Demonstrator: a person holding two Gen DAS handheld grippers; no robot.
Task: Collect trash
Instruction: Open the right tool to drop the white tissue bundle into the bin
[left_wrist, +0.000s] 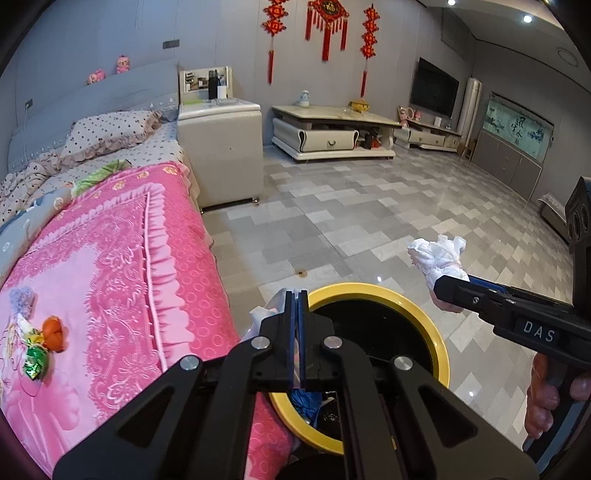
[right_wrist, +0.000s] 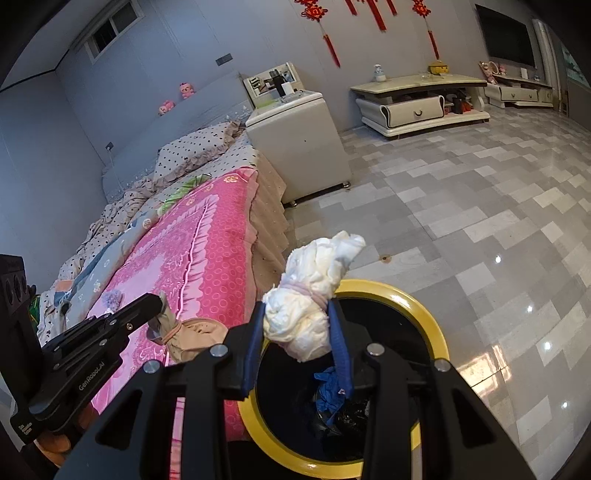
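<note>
Now both tools are over or near the round bin (right_wrist: 436, 317) with the yellow rim, which stands on the tiled floor (right_wrist: 480, 206) right beside the long edge of the bed (left_wrist: 122, 258). The right tool (right_wrist: 299, 325) is clenched on a white crumpled bundle (right_wrist: 314, 295) tied with a pinkish band, and its blue pads press on both sides of the bundle. The bundle hangs just above the bin's near rim, on the bed side of the opening. To do this step well, the person should likely move the bundle a bit more over the dark middle of the bin, bring it low, and only then let go, so it drops inside and does not bounce off the rim. The left tool (left_wrist: 297, 295) is shut tight, and in the right wrist view its tip pinches a beige, tied-up bag (right_wrist: 184, 332) that hangs over the pink blanket at the bed's edge, just beside the bin. That bag should probably go over the rim next. Some blue and dark trash (right_wrist: 332, 387) already lies in the bin. More bits, an orange thing (left_wrist: 53, 332) and a green wrapper (left_wrist: 35, 363), lie on the blanket, well apart from both tools.
</note>
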